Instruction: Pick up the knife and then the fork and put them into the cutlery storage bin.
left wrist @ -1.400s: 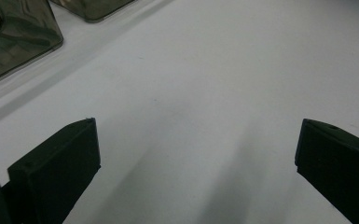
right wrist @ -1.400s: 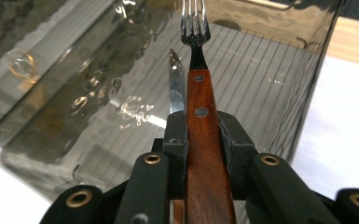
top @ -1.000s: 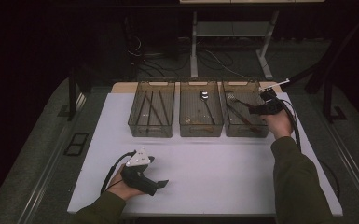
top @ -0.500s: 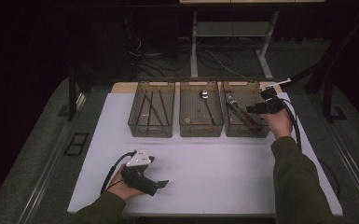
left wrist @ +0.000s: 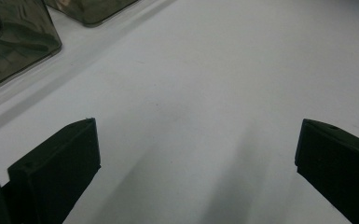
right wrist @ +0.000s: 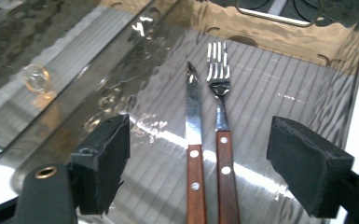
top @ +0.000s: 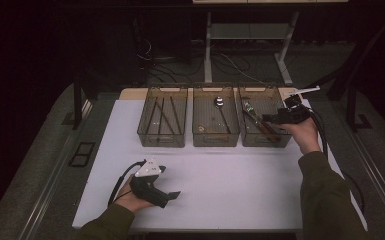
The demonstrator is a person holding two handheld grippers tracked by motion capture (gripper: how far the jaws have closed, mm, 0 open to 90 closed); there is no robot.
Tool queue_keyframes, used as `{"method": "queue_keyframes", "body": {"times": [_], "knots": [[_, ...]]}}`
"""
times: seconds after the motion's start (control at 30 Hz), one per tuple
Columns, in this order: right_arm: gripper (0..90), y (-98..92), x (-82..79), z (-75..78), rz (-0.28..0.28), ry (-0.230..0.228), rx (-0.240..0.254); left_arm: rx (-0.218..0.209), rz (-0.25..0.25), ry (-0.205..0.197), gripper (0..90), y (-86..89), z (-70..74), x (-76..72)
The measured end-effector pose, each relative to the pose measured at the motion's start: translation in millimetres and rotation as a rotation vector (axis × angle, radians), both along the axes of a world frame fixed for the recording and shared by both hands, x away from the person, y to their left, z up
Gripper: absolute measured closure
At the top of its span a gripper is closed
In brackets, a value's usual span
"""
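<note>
A knife [right wrist: 193, 121] and a fork [right wrist: 220, 93], both with wooden handles, lie side by side on the floor of the right clear bin [top: 260, 90]. My right gripper [right wrist: 200, 140] hangs over that bin, also seen in the high view [top: 269, 119]. Its jaws have just been opening and stand wide apart, with the cutlery lying below the gap and no pad touching it. My left gripper [top: 172, 195] rests low over the white table [top: 240, 190] at the front left. Its jaws [left wrist: 196, 135] are open over bare tabletop.
Three clear bins stand in a row at the table's far edge. The middle bin [top: 215, 86] holds a spoon [top: 220, 102]. The left bin [top: 162, 90] holds thin dark sticks [top: 161, 115]. A cable trails from each gripper.
The right hand has barely shifted at the right bin. The left hand has kept still on the table.
</note>
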State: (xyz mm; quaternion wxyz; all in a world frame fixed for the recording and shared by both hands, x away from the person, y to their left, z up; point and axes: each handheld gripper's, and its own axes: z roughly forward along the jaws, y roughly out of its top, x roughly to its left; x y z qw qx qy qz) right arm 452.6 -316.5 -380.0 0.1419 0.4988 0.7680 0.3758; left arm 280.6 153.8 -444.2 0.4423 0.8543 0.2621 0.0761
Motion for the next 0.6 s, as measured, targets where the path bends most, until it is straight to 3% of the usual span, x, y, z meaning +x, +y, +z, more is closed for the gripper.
{"method": "queue_keyframes", "body": {"times": [0.37, 0.6], "knots": [[13.7, 6.9, -28.3, 6.2, 0.062, -0.057, 0.015, -0.006, 0.011, -0.011, 0.0, 2.4, 0.5, 4.0], [13.7, 13.6, -57.1, 8.0, 0.105, -0.112, 0.044, -0.005, 0.019, -0.011, 0.0, 4.5, 0.1, 4.1]]}}
